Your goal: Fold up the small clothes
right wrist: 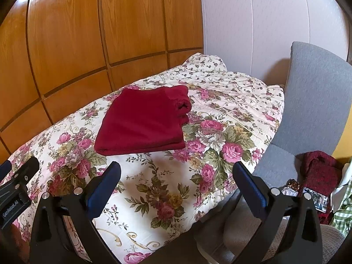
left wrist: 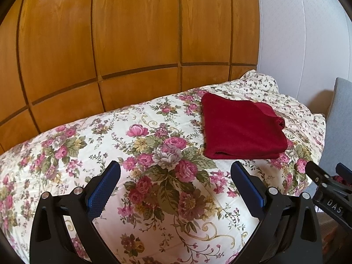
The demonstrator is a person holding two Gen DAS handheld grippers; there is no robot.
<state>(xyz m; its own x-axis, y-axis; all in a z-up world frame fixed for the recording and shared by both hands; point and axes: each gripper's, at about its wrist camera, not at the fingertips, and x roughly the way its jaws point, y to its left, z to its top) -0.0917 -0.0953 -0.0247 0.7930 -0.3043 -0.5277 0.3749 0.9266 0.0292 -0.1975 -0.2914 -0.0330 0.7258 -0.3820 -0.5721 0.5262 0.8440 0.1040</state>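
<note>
From the left wrist we see our left gripper (left wrist: 175, 189) wide open and empty, the folded red cloth (left wrist: 241, 127) ahead to its right on the bed (left wrist: 110, 145); from the right wrist our right gripper (right wrist: 176, 190), equally open and empty, has it ahead-left, seemingly nearer.

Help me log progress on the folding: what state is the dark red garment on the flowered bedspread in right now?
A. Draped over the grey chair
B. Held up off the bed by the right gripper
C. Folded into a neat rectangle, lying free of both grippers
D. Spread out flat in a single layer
C. The dark red garment lies in stacked layers on the flowered bedspread, while the left gripper and right gripper stand open and empty.
</note>
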